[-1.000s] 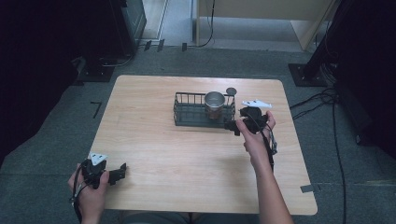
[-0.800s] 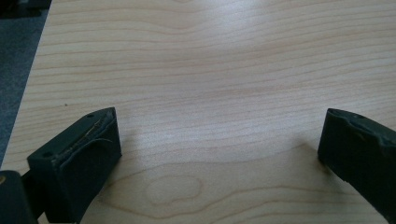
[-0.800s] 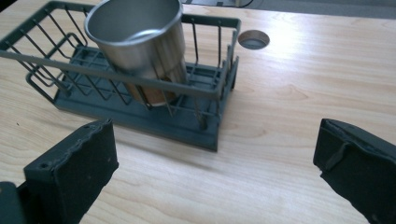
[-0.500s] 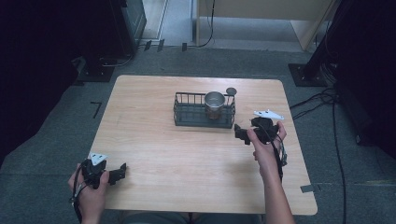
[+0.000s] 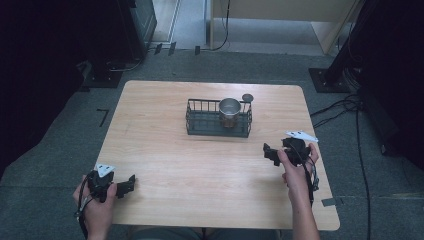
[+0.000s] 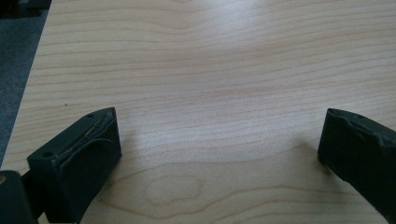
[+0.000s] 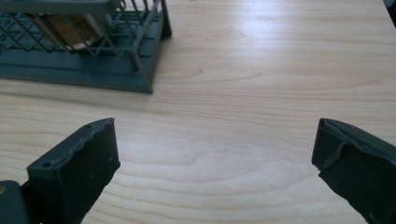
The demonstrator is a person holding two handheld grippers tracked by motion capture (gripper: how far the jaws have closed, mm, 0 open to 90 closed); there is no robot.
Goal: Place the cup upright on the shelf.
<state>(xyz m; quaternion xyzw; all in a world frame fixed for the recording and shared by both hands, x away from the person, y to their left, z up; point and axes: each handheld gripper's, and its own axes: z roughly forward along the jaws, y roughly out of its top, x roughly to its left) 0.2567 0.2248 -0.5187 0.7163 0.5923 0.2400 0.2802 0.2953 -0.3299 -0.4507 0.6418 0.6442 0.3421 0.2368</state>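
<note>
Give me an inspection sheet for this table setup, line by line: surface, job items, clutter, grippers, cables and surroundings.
Surface: light wooden table, bare apart from the rack.
Job's things: dark wire rack at the far middle; a metal cup stands upright in its right end.
Clutter: a small round dark piece at the rack's far right corner; cannot tell what it is.
Grippers: left hand-held gripper near the front left edge, jaws open, nothing between them; right hand-held gripper right of the rack and nearer the person, jaws open, empty.
Cables: loose cables on the floor right of the table.
Surroundings: grey carpet, dark equipment at the sides.
</note>
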